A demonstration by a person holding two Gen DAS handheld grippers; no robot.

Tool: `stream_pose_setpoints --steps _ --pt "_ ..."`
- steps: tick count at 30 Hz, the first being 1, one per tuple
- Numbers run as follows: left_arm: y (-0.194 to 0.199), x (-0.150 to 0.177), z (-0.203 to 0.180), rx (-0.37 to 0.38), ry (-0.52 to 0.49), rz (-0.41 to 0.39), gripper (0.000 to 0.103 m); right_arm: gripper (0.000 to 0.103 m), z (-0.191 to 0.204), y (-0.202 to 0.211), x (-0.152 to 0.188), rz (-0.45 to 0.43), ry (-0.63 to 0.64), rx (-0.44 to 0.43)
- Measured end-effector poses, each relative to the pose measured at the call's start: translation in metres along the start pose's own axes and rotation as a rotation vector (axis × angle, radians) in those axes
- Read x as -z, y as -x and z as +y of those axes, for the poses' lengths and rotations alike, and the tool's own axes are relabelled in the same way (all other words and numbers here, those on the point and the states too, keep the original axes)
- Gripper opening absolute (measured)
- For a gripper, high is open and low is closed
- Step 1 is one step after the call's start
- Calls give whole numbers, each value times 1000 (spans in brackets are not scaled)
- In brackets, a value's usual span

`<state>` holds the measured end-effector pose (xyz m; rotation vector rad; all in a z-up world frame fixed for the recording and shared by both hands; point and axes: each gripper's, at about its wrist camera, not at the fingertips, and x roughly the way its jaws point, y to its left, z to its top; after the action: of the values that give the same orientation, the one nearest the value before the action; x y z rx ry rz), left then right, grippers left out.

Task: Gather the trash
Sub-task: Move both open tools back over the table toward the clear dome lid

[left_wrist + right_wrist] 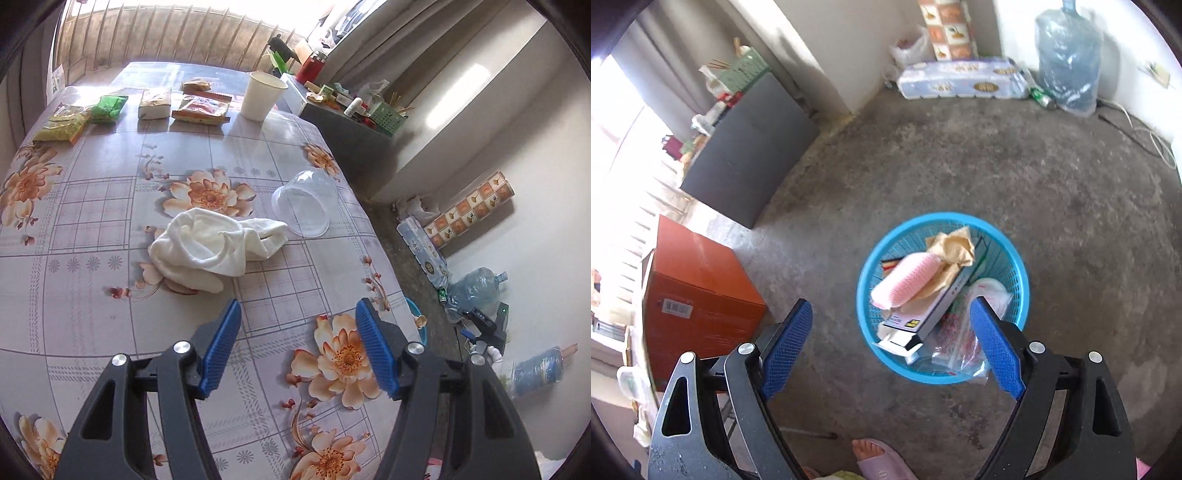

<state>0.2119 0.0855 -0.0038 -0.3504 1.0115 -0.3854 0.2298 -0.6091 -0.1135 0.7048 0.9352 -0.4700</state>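
Observation:
My left gripper [297, 314] is open and empty above the floral tablecloth [92, 314]. A crumpled white cloth [210, 247] lies just beyond its fingertips. A clear plastic cup [304, 206] lies on its side to the right of the cloth. A white paper cup [260, 95] stands upright at the far side. My right gripper [890, 314] is open and empty above a blue mesh trash basket [1015, 258] on the floor. The basket holds a pink sponge [905, 282], crumpled brown paper [955, 245], a flat box [931, 314] and plastic wrappers [960, 343].
Snack packets [110, 107] lie in a row at the table's far edge. A dark cabinet [750, 155] with clutter and an orange box [698, 291] stand on the concrete floor. A water jug [1069, 55] and tissue pack [960, 79] sit by the wall. A slippered foot [875, 458] is below.

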Motion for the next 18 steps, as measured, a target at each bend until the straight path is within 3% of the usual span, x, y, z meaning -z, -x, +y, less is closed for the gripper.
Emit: stream_pose_setpoints --steps 5,10,14,18 --pt "23 15 23 -34 17 -53 62 83 75 66 8 -81 195 -115" --pt "39 30 39 -65 23 -101 62 83 177 102 44 -94 427 -268" --pt "52 43 51 -104 11 -136 62 83 256 110 86 -91 620 -387" --pt "61 57 67 -133 28 -162 62 83 326 96 137 -41 790 -428"
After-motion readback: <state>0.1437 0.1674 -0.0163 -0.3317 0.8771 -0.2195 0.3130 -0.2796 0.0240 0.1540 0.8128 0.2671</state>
